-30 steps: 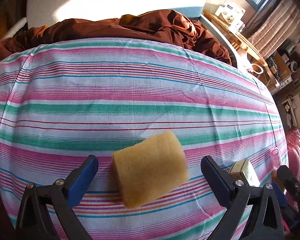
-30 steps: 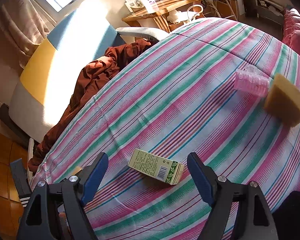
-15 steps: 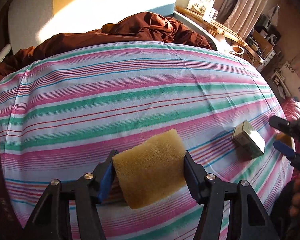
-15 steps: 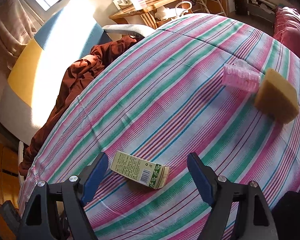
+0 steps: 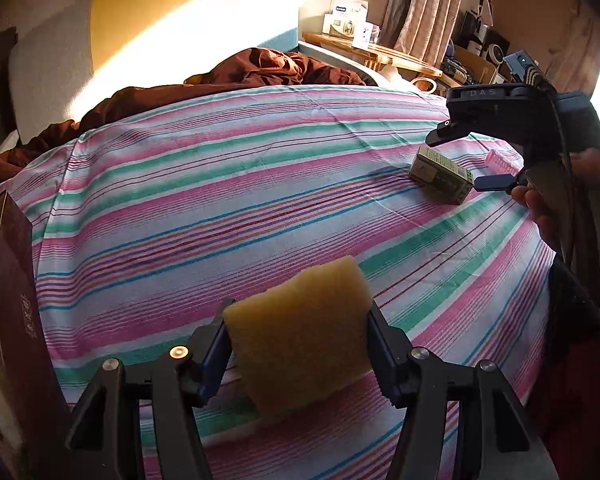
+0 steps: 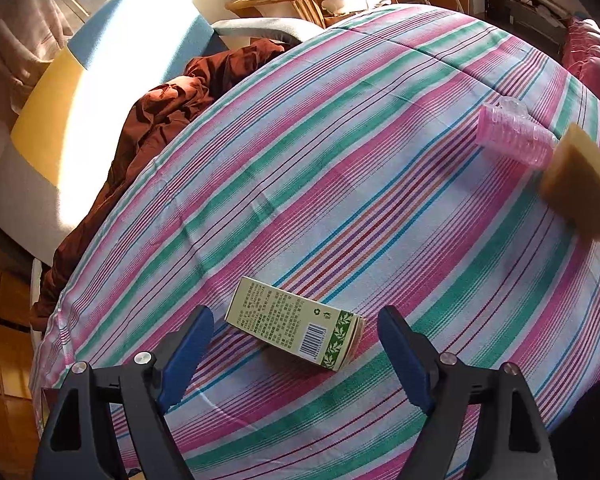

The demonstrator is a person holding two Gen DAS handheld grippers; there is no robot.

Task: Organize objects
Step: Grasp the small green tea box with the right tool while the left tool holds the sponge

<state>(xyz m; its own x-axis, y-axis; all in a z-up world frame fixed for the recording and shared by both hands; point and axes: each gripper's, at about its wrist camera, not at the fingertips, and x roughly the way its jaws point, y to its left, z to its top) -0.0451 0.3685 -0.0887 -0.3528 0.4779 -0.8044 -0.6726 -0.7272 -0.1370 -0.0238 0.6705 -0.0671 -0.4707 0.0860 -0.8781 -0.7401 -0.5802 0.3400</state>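
Your left hand-held gripper point(image 5: 298, 344), open a second ago, now clamps the sponge point(image 5: 300, 336) at lower centre above the striped bed point(image 5: 220, 184), ready for sorting, while your right hand-held gripper point(image 6: 296, 354) hovers unclenched astride the green carton point(image 6: 296, 334).

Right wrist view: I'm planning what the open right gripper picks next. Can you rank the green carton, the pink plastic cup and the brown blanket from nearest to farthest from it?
Measured from the right gripper:
1. Green carton: lying on the striped sheet, right between the open jaws.
2. Pink plastic cup: on its side, far right, beside the sponge.
3. Brown blanket: bunched at the sheet's far left edge.
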